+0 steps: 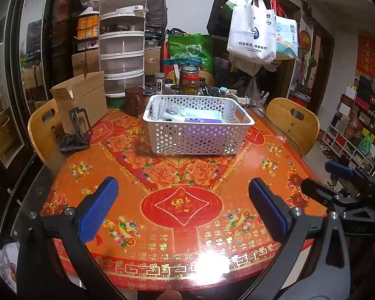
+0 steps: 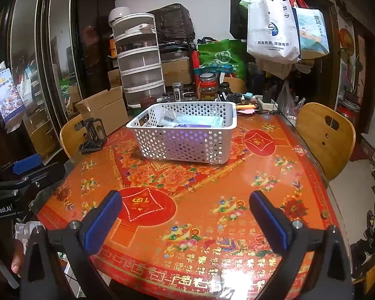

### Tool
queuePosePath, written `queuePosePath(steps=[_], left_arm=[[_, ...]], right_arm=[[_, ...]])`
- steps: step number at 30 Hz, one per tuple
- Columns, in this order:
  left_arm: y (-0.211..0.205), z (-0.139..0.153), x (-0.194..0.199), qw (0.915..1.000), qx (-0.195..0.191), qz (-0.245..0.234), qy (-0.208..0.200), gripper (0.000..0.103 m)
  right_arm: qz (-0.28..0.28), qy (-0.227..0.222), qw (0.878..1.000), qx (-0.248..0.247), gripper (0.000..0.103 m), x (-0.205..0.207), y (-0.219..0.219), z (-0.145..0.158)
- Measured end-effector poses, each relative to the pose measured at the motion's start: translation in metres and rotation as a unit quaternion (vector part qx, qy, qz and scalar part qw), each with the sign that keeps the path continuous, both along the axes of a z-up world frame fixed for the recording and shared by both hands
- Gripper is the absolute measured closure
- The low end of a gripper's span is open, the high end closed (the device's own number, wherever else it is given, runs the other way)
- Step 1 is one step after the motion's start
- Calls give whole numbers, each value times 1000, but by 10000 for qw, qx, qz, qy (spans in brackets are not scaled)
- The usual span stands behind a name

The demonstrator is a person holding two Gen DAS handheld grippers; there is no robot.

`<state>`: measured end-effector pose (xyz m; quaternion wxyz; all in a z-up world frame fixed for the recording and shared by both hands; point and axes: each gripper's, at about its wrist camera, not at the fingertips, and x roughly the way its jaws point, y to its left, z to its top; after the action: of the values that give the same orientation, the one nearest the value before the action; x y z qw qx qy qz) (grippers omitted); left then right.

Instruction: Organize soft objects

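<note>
A white perforated basket (image 1: 200, 137) stands on the red and orange table (image 1: 182, 175), also in the right wrist view (image 2: 187, 145). Inside lie soft packs: a pale teal pack (image 1: 202, 113) and a purple-topped item (image 1: 202, 120), both also seen in the right wrist view, teal pack (image 2: 200, 121). My left gripper (image 1: 182, 205) is open and empty over the table's near part, well short of the basket. My right gripper (image 2: 185, 215) is open and empty too, at the near edge. Each gripper shows at the other view's side: the right (image 1: 337, 182), the left (image 2: 27, 172).
A cardboard box (image 1: 82, 100), a black stand (image 1: 77, 130), a brown mug (image 1: 133, 100), jars (image 1: 190, 80) and stacked white drawers (image 1: 122, 47) crowd the far side. Wooden chairs stand at left (image 1: 45, 130) and right (image 1: 292, 122). Bags hang from a rack (image 1: 252, 32).
</note>
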<state>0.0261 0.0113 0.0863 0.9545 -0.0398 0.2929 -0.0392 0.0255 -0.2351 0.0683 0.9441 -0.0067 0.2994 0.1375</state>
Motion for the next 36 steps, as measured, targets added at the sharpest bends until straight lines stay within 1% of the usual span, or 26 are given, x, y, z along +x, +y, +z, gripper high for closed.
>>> queuePosePath(steps=[36], left_arm=[[-2,-3,0,10000,11,-52,29,0]], right_arm=[[-5,-53,10000,-8,1,-3,-1,4]])
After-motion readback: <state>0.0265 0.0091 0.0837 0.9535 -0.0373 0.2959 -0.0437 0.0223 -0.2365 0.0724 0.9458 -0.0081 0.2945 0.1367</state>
